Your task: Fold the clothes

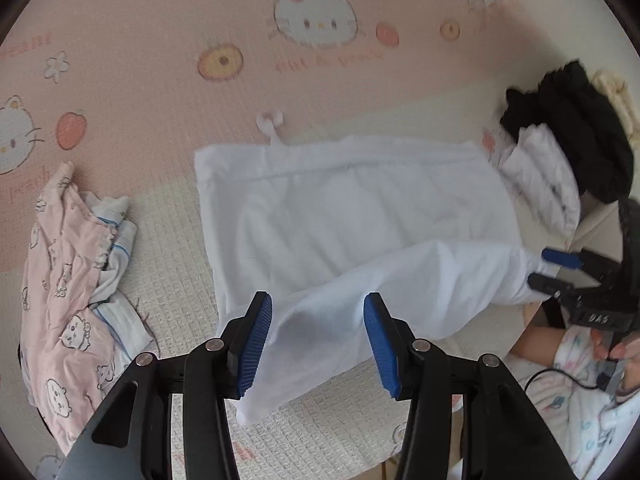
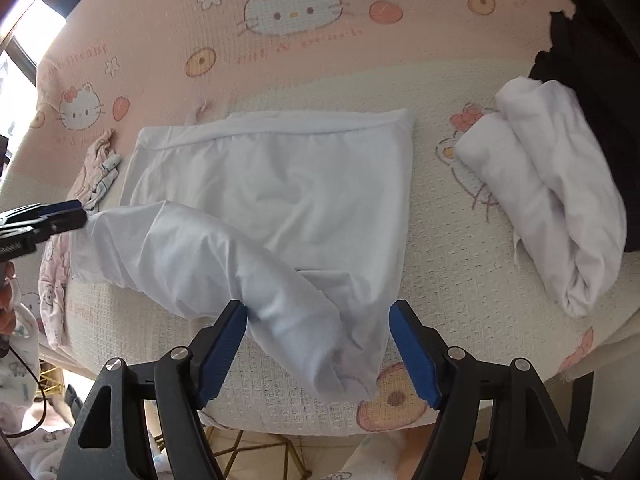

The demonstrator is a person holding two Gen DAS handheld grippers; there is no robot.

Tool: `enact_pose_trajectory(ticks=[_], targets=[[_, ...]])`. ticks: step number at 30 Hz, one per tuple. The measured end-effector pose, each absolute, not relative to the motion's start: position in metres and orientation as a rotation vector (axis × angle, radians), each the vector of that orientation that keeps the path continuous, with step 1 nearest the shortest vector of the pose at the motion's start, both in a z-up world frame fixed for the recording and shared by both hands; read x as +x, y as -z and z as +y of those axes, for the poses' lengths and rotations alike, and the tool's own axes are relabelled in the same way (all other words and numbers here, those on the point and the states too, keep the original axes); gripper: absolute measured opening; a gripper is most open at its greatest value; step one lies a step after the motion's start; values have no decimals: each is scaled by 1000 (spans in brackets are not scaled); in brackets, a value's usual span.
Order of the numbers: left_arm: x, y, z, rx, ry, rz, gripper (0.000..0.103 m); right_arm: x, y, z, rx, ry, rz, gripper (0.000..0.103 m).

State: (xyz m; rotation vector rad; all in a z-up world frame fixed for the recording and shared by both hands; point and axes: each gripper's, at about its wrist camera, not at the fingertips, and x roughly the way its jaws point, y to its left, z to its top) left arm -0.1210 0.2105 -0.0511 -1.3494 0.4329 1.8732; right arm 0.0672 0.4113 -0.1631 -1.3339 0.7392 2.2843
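Note:
A white garment (image 1: 352,216) lies spread on the mat, its near edge rolled up in a raised fold; it also shows in the right wrist view (image 2: 280,200). My left gripper (image 1: 318,344) is open, its blue pads either side of the fold's left end. In the right wrist view the left gripper (image 2: 82,214) touches that end, jaws close together. My right gripper (image 2: 318,352) is open around the fold's right end. In the left wrist view the right gripper (image 1: 544,268) sits at that end with a small gap.
A pink printed garment (image 1: 68,304) with a striped piece lies at the left. A folded white garment (image 2: 548,200) and black clothes (image 1: 576,136) lie at the right. The pink cartoon-cat mat (image 2: 320,52) covers the table; its near edge (image 2: 304,428) is close.

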Motion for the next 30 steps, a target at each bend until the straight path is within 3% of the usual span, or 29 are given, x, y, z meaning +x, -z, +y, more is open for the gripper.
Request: enact_pose_trajectory(ticks=[4,6,10,15,23,30], targets=[[-144,43,224,-1334,-1881,286,45,84,163,410,-1039,-2342,999,74],[-144,42,221,-1363,-1881,252,45,84,166,408,-975,-2337,1043,74],[-136,37,206,-1365,-1947,266,45,87,160,400,-954,-2349,924,76],[-138,49,202,-1367,-2012,262,45,94,166,403,-936,-2301,1017,78],[-158,65,181,-1480,-1947,72,45,93,171,401,-951,-2308,1027,78],[-158,69,176,-1488,-1951,117,45,102,178,405,-949,-2251,1056,78]])
